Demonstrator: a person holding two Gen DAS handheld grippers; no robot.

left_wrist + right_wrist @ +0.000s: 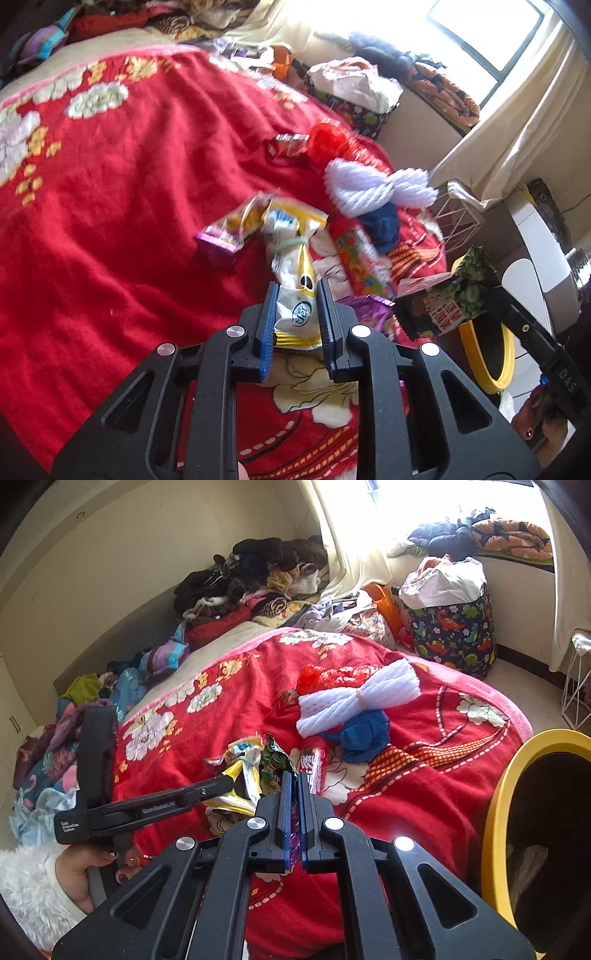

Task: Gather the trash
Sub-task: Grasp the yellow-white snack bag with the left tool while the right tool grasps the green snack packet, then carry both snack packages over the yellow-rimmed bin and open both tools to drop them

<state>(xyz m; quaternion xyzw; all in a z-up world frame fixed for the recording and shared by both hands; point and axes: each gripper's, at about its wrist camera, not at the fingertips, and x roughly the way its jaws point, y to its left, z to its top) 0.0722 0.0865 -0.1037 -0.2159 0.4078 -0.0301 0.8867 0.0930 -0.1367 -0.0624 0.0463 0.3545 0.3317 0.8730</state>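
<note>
Gripping thin wrappers is the whole business here: the left hand-held gripper [295,295] has its blue pads partly closed around the lower end of a white-and-yellow snack packet [295,291], which lies on the red blanket [110,221] of the bed; whether the pads already press the foil or only bracket it is hard to tell. The right hand-held gripper [294,779] is pinched nearly closed on a sliver of purple foil wrapper [294,829], with a green-patterned wrapper [273,766] sticking up just beyond its tips. More litter sits close by on the blanket: a purple-ended wrapper [221,240], a red printed packet [360,258], a small red carton [286,146], a white foam net [373,182] and a crumpled blue piece [382,225]. A yellow-rimmed bin [498,812] stands beside the bed on the right. Such packets look light, limp and slick, so I would expect them to crumple and slip; a flat sealed edge or a bunched fold seems the safest place to pinch, with the pads closed fully.
</note>
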